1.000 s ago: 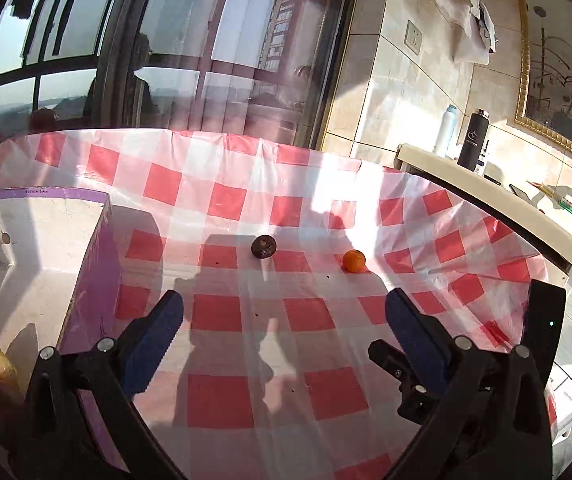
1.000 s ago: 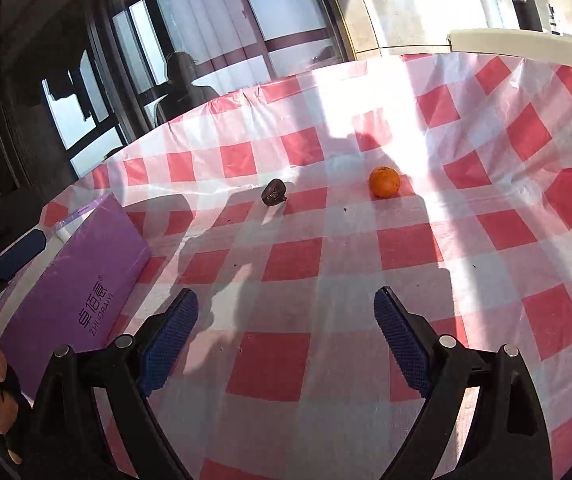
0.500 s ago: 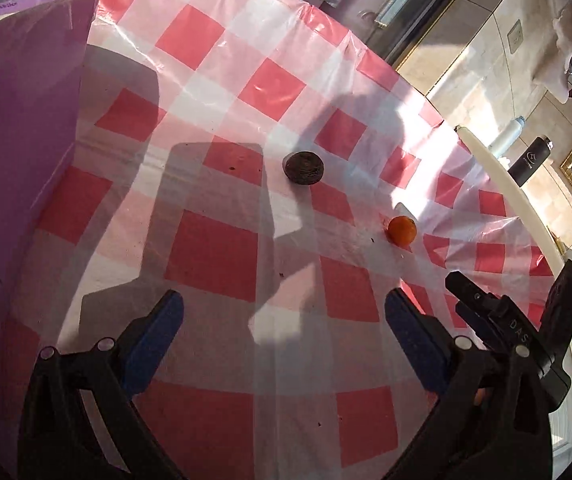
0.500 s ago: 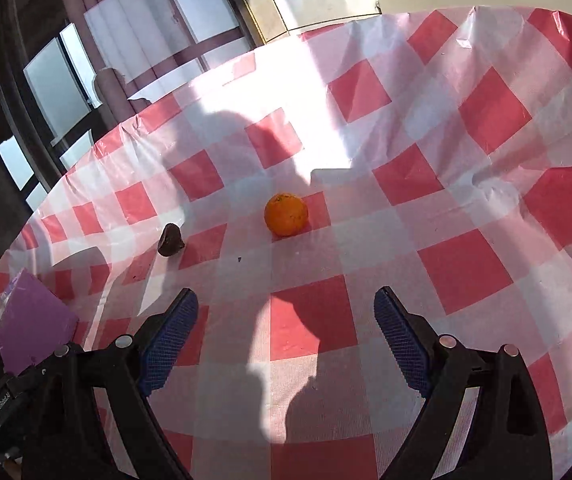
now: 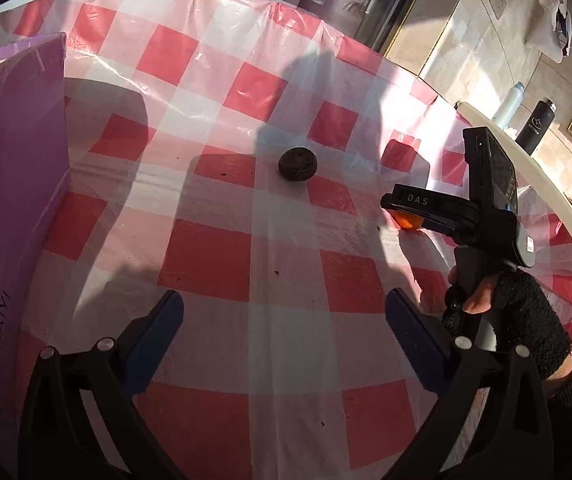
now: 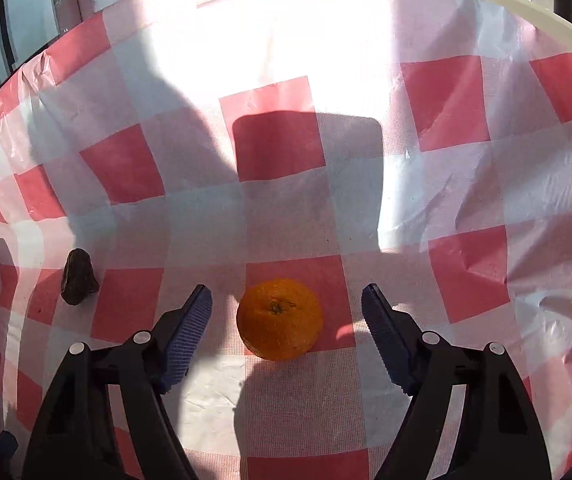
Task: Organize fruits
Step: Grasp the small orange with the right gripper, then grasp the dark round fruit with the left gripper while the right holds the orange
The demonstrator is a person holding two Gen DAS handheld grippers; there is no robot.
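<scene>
An orange (image 6: pixel 279 319) lies on the red-and-white checked tablecloth (image 6: pixel 406 208), between the open jaws of my right gripper (image 6: pixel 287 300), which do not touch it. In the left wrist view only a sliver of the orange (image 5: pixel 408 222) shows under the right gripper's body. A dark wrinkled round fruit (image 5: pixel 297 163) lies mid-table; it also shows in the right wrist view (image 6: pixel 78 283), left of the right gripper. My left gripper (image 5: pixel 284 306) is open and empty, well short of the dark fruit.
A purple box (image 5: pixel 10 184) stands along the left side of the table. A pale counter (image 5: pixel 542 168) with two bottles (image 5: pixel 536 126) runs beyond the table's right edge. A gloved hand (image 5: pixel 514 312) holds the right gripper.
My right gripper has moved forward and down until the orange sits between its jaws. My left gripper has drawn nearer the dark fruit. Both stay open.
</scene>
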